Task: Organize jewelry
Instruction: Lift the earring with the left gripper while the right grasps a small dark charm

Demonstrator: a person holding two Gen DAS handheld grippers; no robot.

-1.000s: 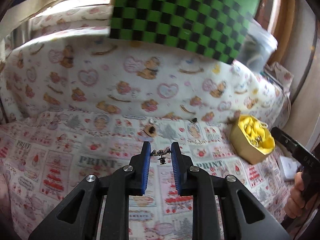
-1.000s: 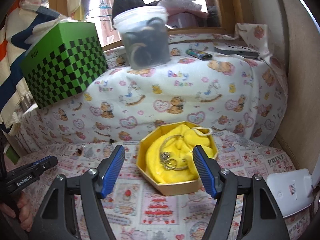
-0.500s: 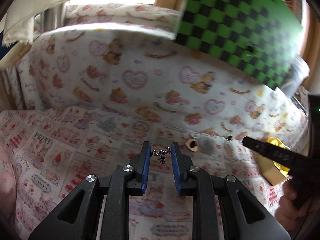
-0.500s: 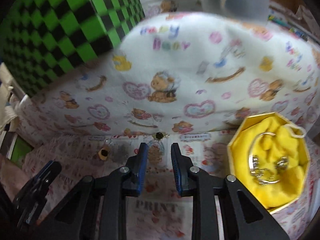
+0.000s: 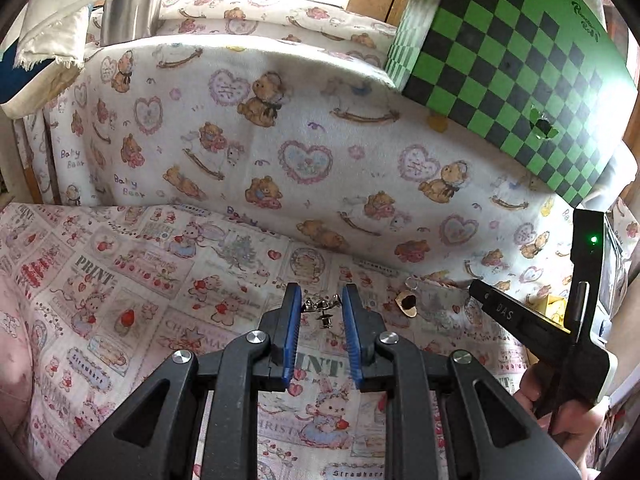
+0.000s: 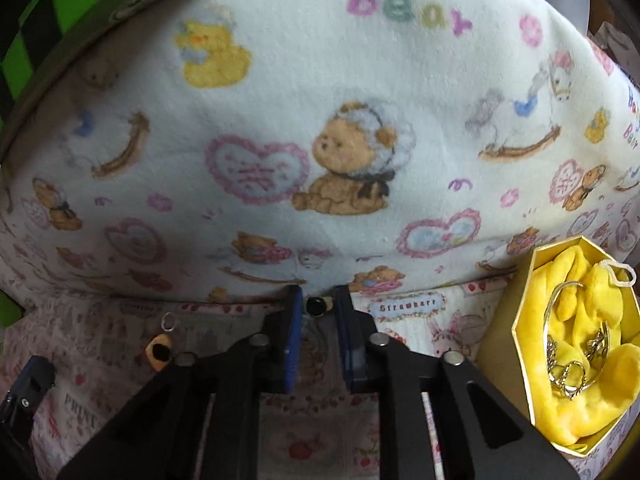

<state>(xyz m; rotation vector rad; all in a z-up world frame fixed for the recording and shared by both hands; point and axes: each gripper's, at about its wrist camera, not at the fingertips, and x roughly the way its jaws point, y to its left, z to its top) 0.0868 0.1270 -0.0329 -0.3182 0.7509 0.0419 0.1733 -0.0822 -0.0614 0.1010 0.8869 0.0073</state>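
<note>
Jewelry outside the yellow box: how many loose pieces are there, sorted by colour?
Silver: 1, the silver charm held in the left gripper.
Gold: 1, the heart pendant on the cloth.
Dark: 1, the round stud between the fingers of the right gripper.
Total: 3.

A small chain piece [image 5: 320,306] sits between the tips of the left tongs [image 5: 318,308], above the printed cloth [image 5: 120,300]. To their right on the cloth lie a pendant [image 5: 407,303] and a ring [image 5: 412,282], with the right tongs [image 6: 316,312] beyond. A bead [image 6: 316,306] lies between the right tongs' tips; the box [image 6: 500,332] holding jewellery stands to their right. The blanket [image 5: 320,128] rises behind.
</note>
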